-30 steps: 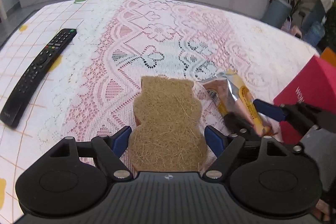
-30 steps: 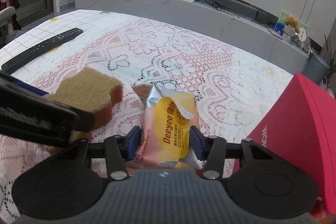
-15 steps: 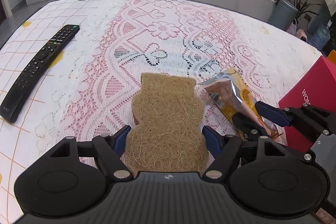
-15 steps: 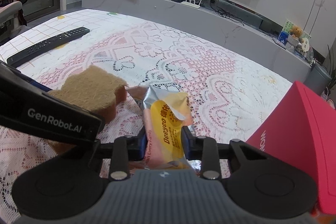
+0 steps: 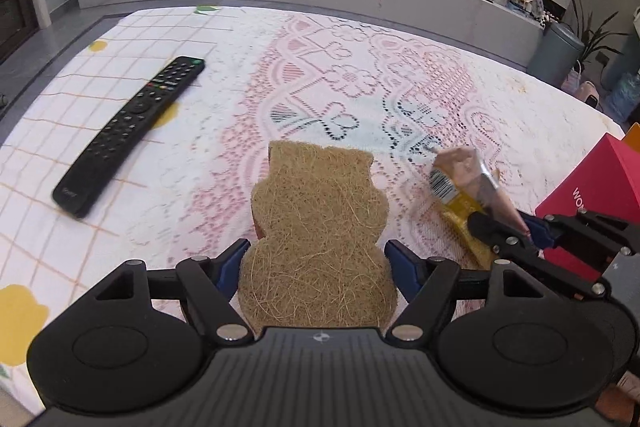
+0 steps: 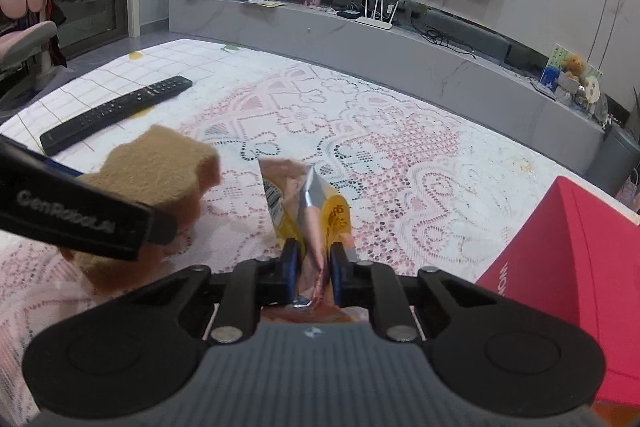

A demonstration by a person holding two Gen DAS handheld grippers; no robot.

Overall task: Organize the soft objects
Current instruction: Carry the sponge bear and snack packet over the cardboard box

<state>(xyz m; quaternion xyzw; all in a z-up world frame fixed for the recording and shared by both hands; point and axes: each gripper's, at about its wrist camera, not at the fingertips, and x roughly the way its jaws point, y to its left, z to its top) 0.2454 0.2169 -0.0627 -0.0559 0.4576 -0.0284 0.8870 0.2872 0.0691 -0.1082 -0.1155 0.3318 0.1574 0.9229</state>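
Both jaws are squeezed shut: the left gripper [image 5: 316,261] hugs the bear-shaped sponge [image 5: 318,223] by its wide bottom, and the right gripper [image 6: 313,265] pinches the snack packet [image 6: 310,205], both above the lace tablecloth [image 5: 360,87]. They look light and squishy; the shiny packet may slip, so hold it mid-body. Only the right view shows the packet crumpled between blue pads; farther off lies the remote [image 5: 130,135].

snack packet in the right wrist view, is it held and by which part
Yes: the right gripper is shut on the snack packet, pinching its near end so that the foil crumples between the pads.
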